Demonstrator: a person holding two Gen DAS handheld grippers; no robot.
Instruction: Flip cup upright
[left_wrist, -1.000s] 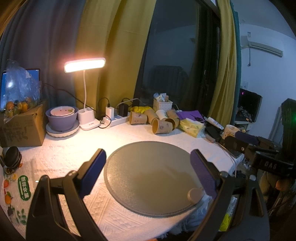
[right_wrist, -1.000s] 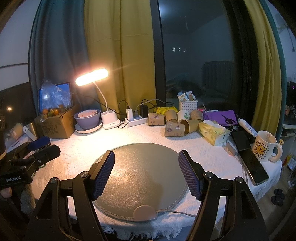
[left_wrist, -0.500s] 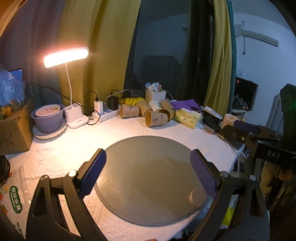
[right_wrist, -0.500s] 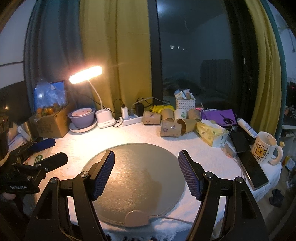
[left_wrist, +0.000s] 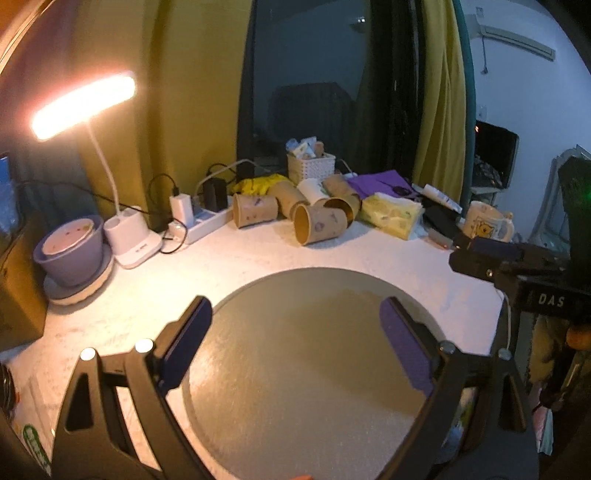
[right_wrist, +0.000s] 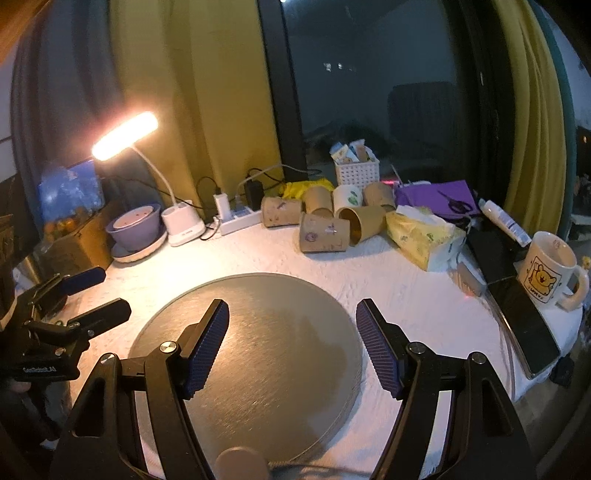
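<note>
Landmark: round grey mat (right_wrist: 255, 339) at the table's near edge. Left of the mat, the left gripper (right_wrist: 90, 297) hangs over the cloth, jaws apart, nothing between them. Above the mat, the right gripper (right_wrist: 291, 347) hovers likewise, jaws wide apart and empty. Beyond the mat's far edge, slightly to its right, lies a cluster of paper cups; the nearest cup (right_wrist: 324, 238) rests on its side, mouth turned toward the lamp (right_wrist: 125, 134) side, touching a second toppled cup (right_wrist: 365, 227) at its right. A tissue pack (right_wrist: 421, 236) sits further right of the mat, just beside that second cup.

Judgement: the step in hand is the approach; no cup is yet held. Recommended practice: take the nearest cup across its body, well clear of the rim, with light pressure since paper walls crush. Lift clear of its neighbours before rotating, then set it base-down on the mat.
</note>
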